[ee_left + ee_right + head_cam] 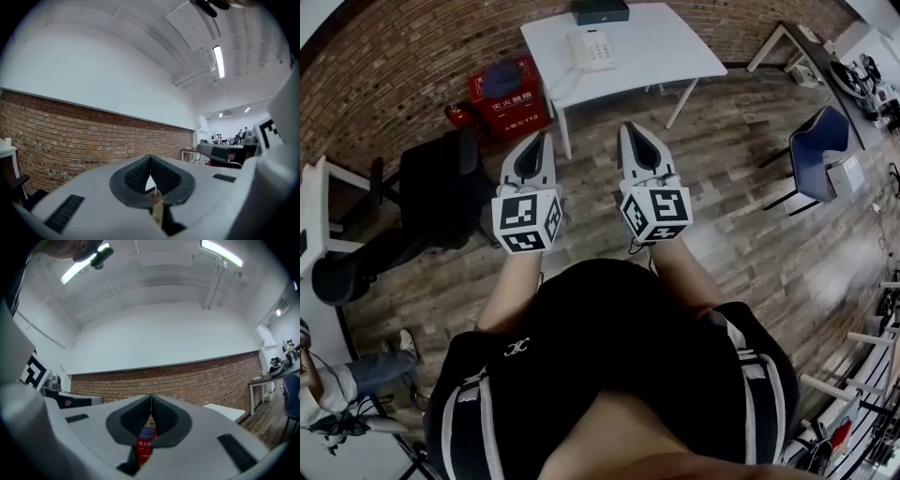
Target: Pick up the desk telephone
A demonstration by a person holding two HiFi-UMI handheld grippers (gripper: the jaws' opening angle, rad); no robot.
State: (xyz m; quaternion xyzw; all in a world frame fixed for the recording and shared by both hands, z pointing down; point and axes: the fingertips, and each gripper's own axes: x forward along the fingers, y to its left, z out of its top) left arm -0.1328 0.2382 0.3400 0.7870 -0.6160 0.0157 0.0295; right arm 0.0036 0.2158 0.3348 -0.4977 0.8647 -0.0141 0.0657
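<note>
A white desk telephone sits on a white table against the brick wall, well ahead of me in the head view. Both grippers are held side by side at waist height, far short of the table. My left gripper is shut with nothing in it; its tips meet against the brick wall. The right gripper is shut and empty too, its tips touching. The telephone is hidden in both gripper views.
A dark box lies at the table's back edge. A red fire-equipment box stands on the wooden floor left of the table, and shows between the right jaws. A black office chair is at left, a blue chair at right.
</note>
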